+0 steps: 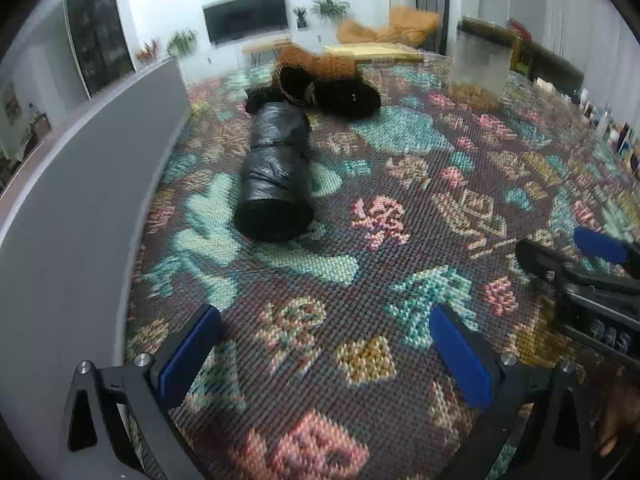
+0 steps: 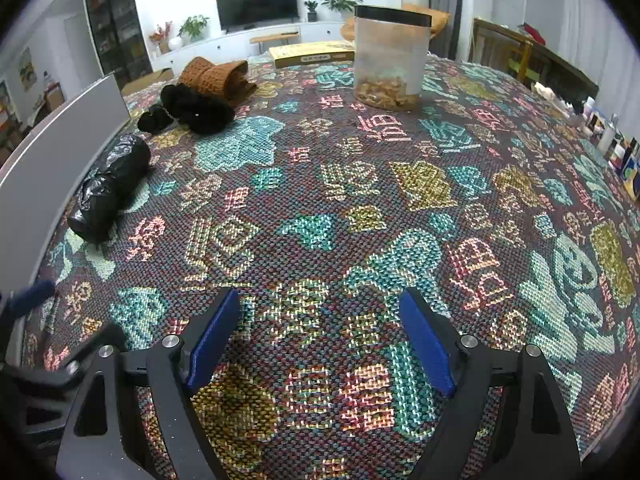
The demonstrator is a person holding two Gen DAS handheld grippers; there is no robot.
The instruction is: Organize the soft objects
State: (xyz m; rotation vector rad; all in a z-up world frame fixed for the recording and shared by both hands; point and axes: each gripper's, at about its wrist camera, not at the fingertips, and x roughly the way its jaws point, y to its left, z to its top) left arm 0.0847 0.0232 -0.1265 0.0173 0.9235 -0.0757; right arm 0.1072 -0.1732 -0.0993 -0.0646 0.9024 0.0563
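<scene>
1. Soft items: black plastic-wrapped roll at the worktop's left, beside the grey panel; black knit pieces and brown knit piece just beyond it.
2. Left gripper: fingers spread, empty. Right gripper: likewise.
3. Risks, we judge: the roll's slick wrap slipping or rolling away; loose knits snagging together; clear jar standing well clear.

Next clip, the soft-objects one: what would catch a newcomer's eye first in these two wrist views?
The loud woven tablecloth, all teal, pink and gold motifs, fills both views. On it, along the left near a grey panel, lies a black plastic-wrapped roll, with a fuzzy black bundle and a brown knitted piece beyond. A clear lidded container stands at the far side; the left claw and right claw are both open and empty.
</scene>
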